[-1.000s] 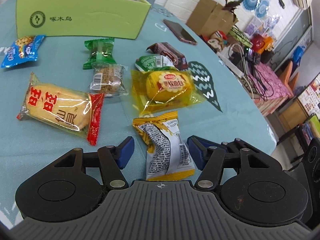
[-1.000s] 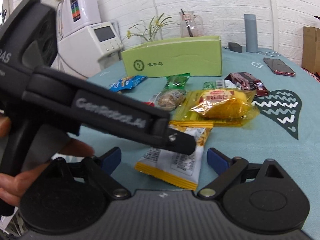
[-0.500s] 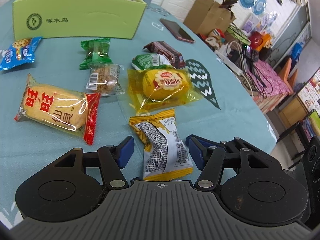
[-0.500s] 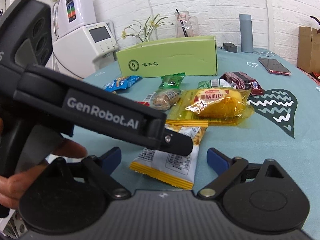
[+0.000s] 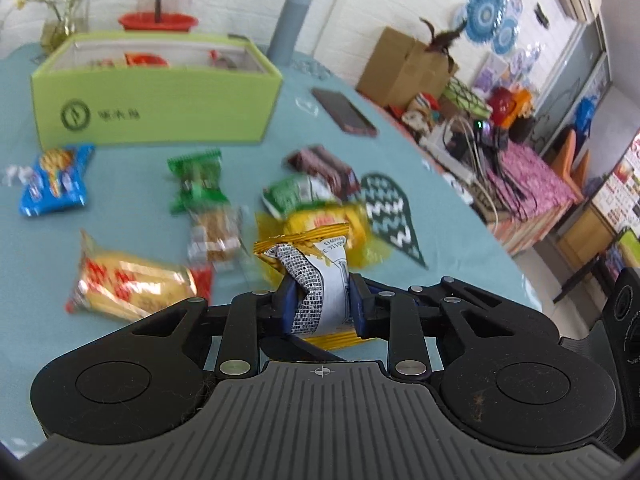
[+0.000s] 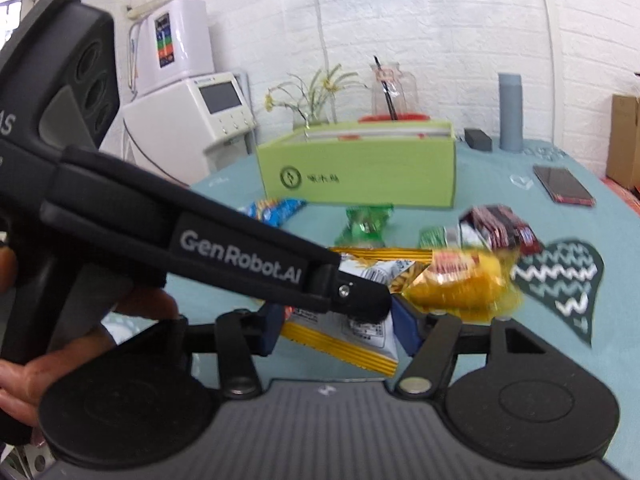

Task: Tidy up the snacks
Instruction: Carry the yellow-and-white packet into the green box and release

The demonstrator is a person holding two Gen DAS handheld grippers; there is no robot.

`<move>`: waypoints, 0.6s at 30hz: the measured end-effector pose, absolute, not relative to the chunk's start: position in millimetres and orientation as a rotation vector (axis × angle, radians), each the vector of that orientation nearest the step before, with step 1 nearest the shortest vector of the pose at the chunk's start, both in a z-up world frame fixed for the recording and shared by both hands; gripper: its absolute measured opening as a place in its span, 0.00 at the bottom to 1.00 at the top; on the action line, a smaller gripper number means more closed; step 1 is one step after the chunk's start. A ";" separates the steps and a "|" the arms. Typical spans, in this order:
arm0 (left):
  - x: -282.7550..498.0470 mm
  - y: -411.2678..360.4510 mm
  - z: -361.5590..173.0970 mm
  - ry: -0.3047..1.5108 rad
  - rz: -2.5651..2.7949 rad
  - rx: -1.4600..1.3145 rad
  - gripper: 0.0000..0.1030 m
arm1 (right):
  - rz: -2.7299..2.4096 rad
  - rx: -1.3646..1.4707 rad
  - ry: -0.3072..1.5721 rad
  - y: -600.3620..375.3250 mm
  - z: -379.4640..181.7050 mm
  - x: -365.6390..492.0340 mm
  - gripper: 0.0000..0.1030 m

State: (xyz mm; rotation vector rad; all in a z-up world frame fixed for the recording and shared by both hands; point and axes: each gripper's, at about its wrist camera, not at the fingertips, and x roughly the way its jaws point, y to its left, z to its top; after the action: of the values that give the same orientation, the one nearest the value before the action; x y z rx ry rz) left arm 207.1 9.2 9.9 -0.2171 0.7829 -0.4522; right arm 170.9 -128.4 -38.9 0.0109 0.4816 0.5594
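Snacks (image 5: pixel 146 59) lie inside the open green box (image 5: pixel 160 108).

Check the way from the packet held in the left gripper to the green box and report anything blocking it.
Nothing visible blocks it. The left gripper is shut on the white-and-yellow packet, lifted off the table. The other snacks lie flat on the cloth below, and the green box is open-topped. The right gripper also pinches that packet.

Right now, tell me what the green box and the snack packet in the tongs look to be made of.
Green box: seems matte cardboard, with flat printed walls, sharp folded corners and no shine.
Snack packet: looks like thin glossy plastic film; it crumples where the left tongs squeeze it, and its yellow ends are crimped.
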 end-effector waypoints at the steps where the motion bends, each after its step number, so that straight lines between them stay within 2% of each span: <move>1: 215.7 13.1 18.6 0.763 -0.445 -0.218 0.03 | 0.566 0.000 0.463 -124.7 -32.2 179.8 0.67; 10: 352.4 44.0 80.2 0.615 -0.376 -0.224 0.03 | 0.604 -0.080 0.345 -89.1 26.0 325.4 0.67; 14: 418.8 52.7 79.6 0.624 -0.344 -0.213 0.02 | 0.608 -0.097 0.370 -75.0 28.2 393.9 0.68; 18: 467.9 60.1 57.3 0.675 -0.325 -0.205 0.03 | 0.624 -0.097 0.439 -63.1 11.1 442.5 0.68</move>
State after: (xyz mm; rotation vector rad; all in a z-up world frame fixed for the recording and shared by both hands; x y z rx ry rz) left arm 467.9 60.1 57.3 -0.2049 0.6748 -0.3249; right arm 442.5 -63.1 11.1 -0.0968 0.4389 0.6236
